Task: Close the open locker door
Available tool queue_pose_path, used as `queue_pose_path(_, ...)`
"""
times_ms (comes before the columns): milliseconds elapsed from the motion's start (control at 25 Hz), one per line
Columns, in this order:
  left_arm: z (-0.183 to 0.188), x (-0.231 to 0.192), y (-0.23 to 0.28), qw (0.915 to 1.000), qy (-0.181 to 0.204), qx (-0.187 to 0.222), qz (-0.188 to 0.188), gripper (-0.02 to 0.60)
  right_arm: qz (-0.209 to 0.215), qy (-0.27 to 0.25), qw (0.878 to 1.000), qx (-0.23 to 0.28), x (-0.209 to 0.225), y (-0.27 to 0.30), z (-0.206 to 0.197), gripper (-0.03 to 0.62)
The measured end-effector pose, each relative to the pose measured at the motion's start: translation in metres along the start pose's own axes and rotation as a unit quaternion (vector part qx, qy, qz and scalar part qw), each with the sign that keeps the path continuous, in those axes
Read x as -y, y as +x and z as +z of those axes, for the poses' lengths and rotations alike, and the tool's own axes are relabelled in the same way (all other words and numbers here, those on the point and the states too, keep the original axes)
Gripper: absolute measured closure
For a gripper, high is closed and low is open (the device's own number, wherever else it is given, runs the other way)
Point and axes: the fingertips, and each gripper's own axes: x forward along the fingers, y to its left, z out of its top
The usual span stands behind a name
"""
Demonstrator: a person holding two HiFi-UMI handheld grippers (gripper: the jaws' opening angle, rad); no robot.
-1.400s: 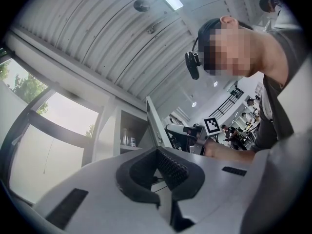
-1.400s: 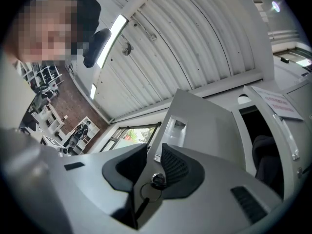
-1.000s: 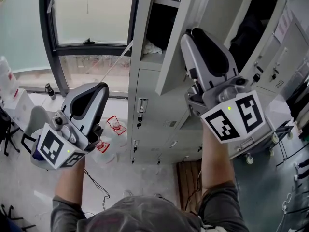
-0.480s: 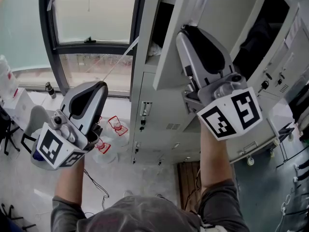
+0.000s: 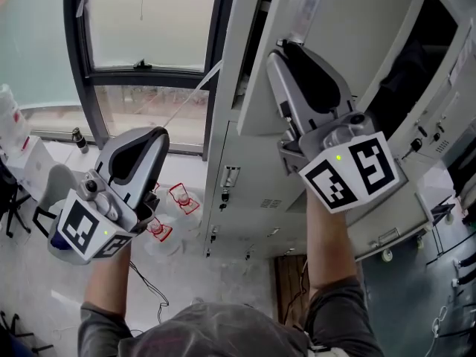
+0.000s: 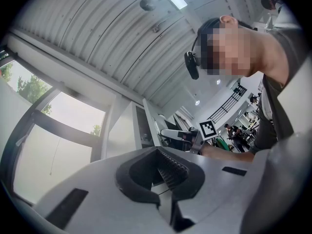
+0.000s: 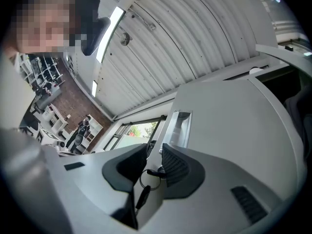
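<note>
Locker door [image 5: 357, 28] stands closer to the cabinet than a second ago. The open compartment with its shelf and pale clutter, plainly visible then, has shrunk to a thin dark slit along the door's left edge. The right gripper [image 5: 284, 49] has travelled left with the panel and lies against its face. The left gripper [image 5: 152, 134] sits in much the same spot low on the left, away from the lockers. In the right gripper view the jaws stand well apart at the door's edge. A key [image 7: 157, 173] sits in the lock between them, with a ring and a second key dangling below, and no squeeze on it is visible. The left gripper's jaws are closed together with nothing in them. The door belongs to a grey bank of lockers [image 5: 245, 199] whose lower doors carry small locks. A neighbouring locker [image 5: 424, 58] to the right is also open, with a dark interior. Left of the bank is a dark-framed window [image 5: 141, 21] with a small dark bottle [image 5: 78, 137] on its sill. Clear bottles with red markings [image 5: 182, 198] stand on the pale floor [image 5: 44, 274]. A thin cable [image 5: 152, 292] trails across the floor, and a brown patch [image 5: 290, 277] lies at the lockers' foot.
</note>
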Motion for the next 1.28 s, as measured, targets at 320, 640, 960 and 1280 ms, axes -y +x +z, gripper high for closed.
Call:
queue_pose_path(320, -0.007, -0.011, -0.002, 1.0000, 0.000, -0.004, 0.005, 0.572, 0.003, 0.000, 1.000, -0.002, 0.003, 0.010, -0.010, 0.493)
queue_pose_path(640, -0.018, -0.019, 0.004, 1.0000, -0.007, -0.006, 0.003, 0.572, 0.001, -0.002, 1.000, -0.008, 0.009, 0.020, -0.021, 0.488)
queue_pose_path(960, -0.023, -0.023, 0.010, 0.9999, -0.005, -0.008, 0.005, 0.572, 0.000, 0.006, 1.000, -0.007, 0.017, 0.027, -0.031, 0.488)
queue_pose_path(1280, -0.029, -0.026, 0.012, 0.9998, -0.003, -0.014, 0.012, 0.572, 0.003, 0.010, 1.000, -0.003, 0.023, 0.031, -0.037, 0.488)
